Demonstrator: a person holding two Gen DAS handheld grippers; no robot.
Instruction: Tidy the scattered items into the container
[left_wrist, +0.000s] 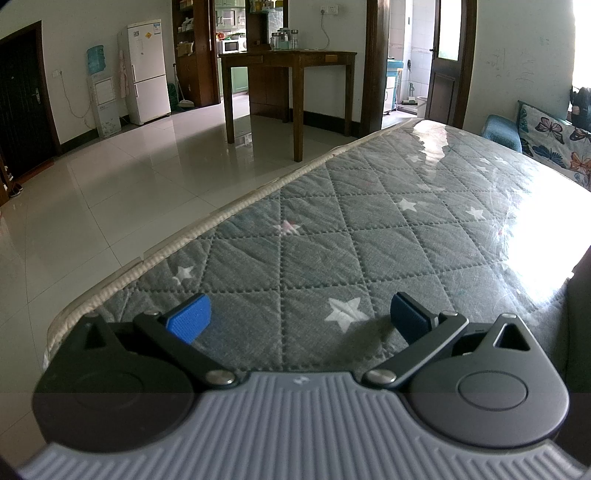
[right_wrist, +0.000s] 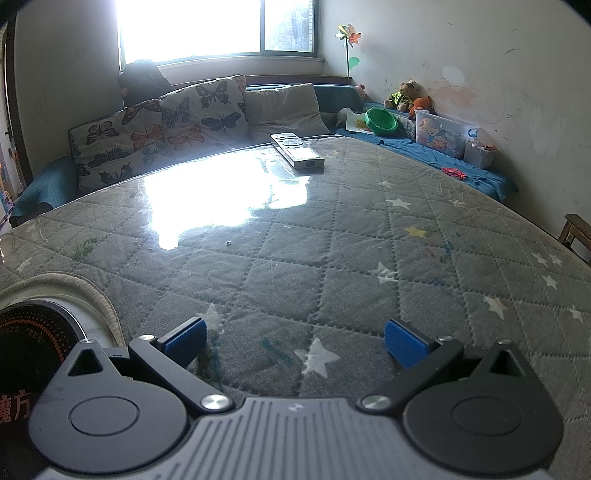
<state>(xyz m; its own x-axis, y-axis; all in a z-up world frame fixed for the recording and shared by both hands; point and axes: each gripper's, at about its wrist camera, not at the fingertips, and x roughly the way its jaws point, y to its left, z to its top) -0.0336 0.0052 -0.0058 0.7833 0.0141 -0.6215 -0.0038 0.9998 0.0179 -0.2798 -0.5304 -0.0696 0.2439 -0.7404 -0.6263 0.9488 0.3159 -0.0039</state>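
Observation:
My left gripper (left_wrist: 301, 314) is open low over a grey quilted table cover (left_wrist: 332, 229) with white stars, nothing between its blue pads (left_wrist: 190, 319). My right gripper (right_wrist: 295, 341) is also open and empty, just above the same cover (right_wrist: 295, 240). A white remote control (right_wrist: 297, 149) lies at the far edge of the table in the right wrist view, well ahead of the right gripper. A round dark object with red lettering (right_wrist: 33, 339) sits at the left edge, partly cut off. No container shows on the table in either view.
A sofa with butterfly cushions (right_wrist: 162, 125) runs behind the table. On the blue-covered bench at right are a green bowl (right_wrist: 382, 120), a clear plastic box (right_wrist: 445, 133) and stuffed toys (right_wrist: 408, 96). A wooden table (left_wrist: 291, 62) and fridge (left_wrist: 146, 74) stand across the tiled floor.

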